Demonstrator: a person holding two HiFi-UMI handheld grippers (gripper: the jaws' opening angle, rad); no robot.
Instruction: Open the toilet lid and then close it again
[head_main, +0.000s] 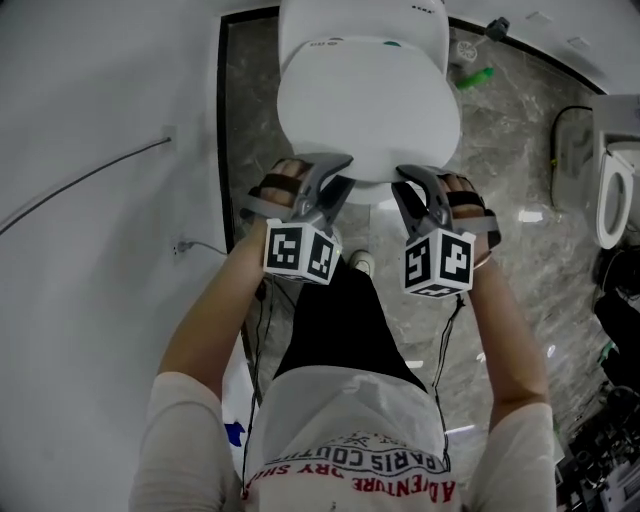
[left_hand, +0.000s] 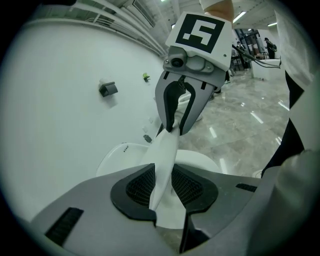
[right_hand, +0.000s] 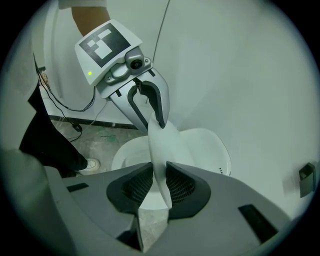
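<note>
The white toilet lid (head_main: 365, 110) lies low over the bowl, its front edge toward me. My left gripper (head_main: 335, 175) and my right gripper (head_main: 410, 180) both reach that front edge from below, side by side. In the left gripper view the thin lid edge (left_hand: 162, 155) runs between the jaws of the left gripper (left_hand: 162, 187); it lies along one pad, with a gap to the other. In the right gripper view the lid edge (right_hand: 160, 145) is pinched between the pads of the right gripper (right_hand: 157, 187). Each gripper view also shows the other gripper's fingers around the same edge.
The cistern (head_main: 360, 20) stands behind the lid, against a white wall (head_main: 100, 100) with a thin cable (head_main: 80, 180). A second toilet (head_main: 610, 195) is at the right on the marble floor. A green object (head_main: 475, 78) lies near the cistern. My shoe (head_main: 362, 262) is just below the bowl.
</note>
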